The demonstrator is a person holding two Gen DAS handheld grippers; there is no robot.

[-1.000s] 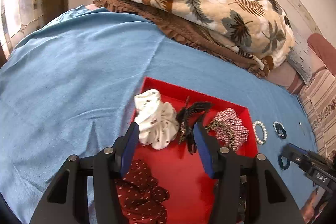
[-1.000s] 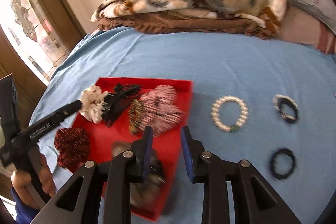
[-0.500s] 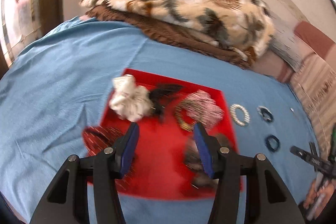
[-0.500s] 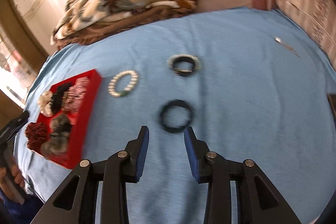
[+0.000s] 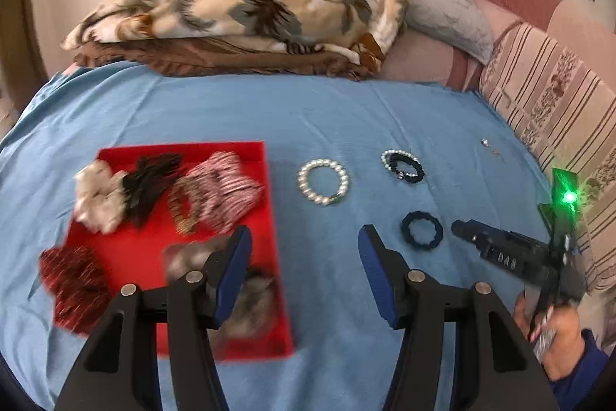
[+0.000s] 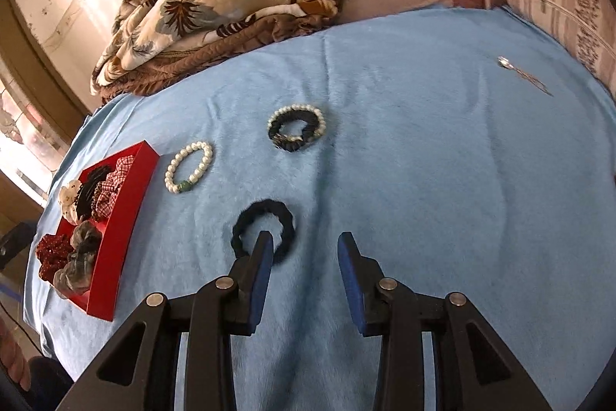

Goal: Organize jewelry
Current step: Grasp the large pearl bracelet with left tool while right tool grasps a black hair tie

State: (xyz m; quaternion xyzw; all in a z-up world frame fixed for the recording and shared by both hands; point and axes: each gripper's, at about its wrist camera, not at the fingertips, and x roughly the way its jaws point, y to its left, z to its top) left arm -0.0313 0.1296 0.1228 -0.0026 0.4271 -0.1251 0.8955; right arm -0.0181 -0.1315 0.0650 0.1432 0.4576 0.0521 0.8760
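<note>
Both tools tilt steeply down over the blue bedspread point(image 6: 423, 149). The left gripper point(image 5: 304, 241) hangs at lower centre, fingers apart and holding nothing, its jaws having just opened a little; its left finger overlaps the red tray point(image 5: 134, 257). The right gripper point(image 6: 306, 245) also has its fingers apart and nothing between them, its left fingertip over the black hair tie point(image 6: 263, 228).

Only the left view shows the hand point(image 5: 554, 341) gripping the right tool, lower right. Only the right view shows the tray's outer wall.

The pearl bracelet point(image 6: 188, 166) and beaded dark band point(image 6: 296, 128) lie apart on open cloth, a small pin point(image 6: 523, 74) far at upper right.
</note>
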